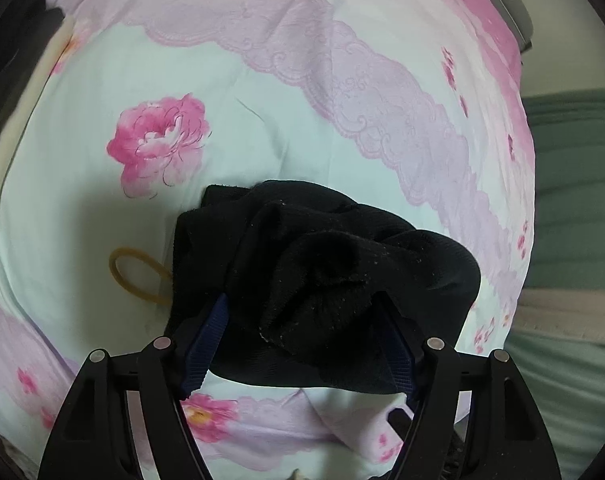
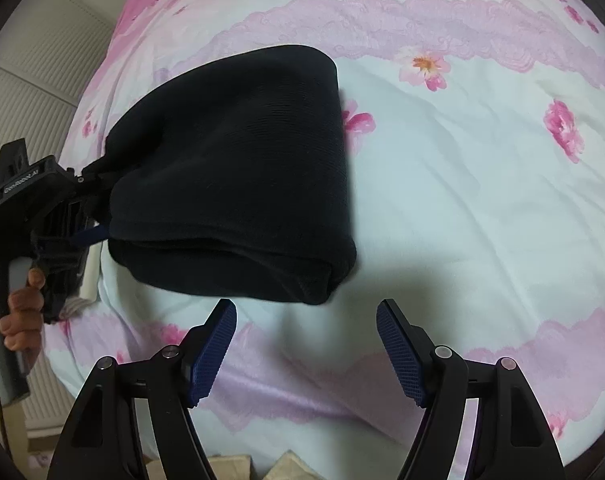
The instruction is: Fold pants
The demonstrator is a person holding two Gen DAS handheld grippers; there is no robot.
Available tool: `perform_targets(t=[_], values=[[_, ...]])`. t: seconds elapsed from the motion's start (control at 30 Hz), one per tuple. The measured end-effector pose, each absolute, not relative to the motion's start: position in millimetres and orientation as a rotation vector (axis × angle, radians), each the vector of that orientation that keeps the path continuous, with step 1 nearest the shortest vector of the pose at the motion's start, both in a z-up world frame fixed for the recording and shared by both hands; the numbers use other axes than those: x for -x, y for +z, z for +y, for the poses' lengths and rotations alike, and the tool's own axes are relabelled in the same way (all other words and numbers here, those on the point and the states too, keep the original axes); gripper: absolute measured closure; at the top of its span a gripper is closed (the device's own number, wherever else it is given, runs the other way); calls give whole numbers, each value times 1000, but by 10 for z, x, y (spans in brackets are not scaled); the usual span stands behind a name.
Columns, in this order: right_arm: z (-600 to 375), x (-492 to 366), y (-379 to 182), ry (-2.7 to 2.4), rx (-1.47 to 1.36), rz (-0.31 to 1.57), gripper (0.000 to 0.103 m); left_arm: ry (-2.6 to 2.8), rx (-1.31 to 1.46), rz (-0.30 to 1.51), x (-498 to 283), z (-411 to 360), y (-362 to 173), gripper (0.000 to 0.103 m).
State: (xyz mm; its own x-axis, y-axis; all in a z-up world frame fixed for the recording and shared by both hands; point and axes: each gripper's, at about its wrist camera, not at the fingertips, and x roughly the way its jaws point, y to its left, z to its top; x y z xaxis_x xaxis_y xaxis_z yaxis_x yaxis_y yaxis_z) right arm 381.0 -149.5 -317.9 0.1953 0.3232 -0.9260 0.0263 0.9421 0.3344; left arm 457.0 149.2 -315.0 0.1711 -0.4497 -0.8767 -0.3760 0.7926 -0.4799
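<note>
The bed (image 2: 482,208) has a pale sheet with pink flowers. The black pants (image 2: 238,176) are folded into a thick bundle, held up just over the bed. The left gripper (image 1: 302,320) reaches in from the side, its jaws wide around a bunched end of the pants. The right gripper (image 2: 306,344) points at the bundle, jaws wide open and holding nothing. A yellow band (image 1: 136,276) lies beside the pants.

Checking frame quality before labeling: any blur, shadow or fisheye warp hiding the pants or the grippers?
Left wrist: strong fisheye bending, dark vignette corners; black pants bunched in the left gripper, folds lost in underexposure. Right wrist: the pants' edges look slightly smeared, soft shadow on the bedsheet below them; open right gripper sharp.
</note>
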Motion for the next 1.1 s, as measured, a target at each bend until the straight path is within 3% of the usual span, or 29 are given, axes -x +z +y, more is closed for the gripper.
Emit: perform_targets(t=[0.23, 0.27, 0.3, 0.4, 0.77, 1.1], values=[[-1490, -3934, -3388, 204, -336, 1365, 30, -71, 760, 1488, -4636, 1420, -3297, 32], [-1483, -3950, -3408, 203, -334, 1364, 30, -72, 777, 1487, -4638, 1428, -3306, 43], [-1476, -3963, -3421, 195, -323, 1363, 30, -96, 813, 1492, -4636, 1434, -3317, 64], [-1480, -3993, -3441, 180, -305, 1360, 30, -133, 871, 1478, -4597, 1455, -3246, 74], [-1477, -4005, -3348, 193, -290, 1329, 30, -184, 768, 1283, -4319, 1564, -2442, 78], [-1460, -3916, -2977, 123, 14, 1205, 30, -131, 773, 1320, -4234, 1724, -2756, 79]])
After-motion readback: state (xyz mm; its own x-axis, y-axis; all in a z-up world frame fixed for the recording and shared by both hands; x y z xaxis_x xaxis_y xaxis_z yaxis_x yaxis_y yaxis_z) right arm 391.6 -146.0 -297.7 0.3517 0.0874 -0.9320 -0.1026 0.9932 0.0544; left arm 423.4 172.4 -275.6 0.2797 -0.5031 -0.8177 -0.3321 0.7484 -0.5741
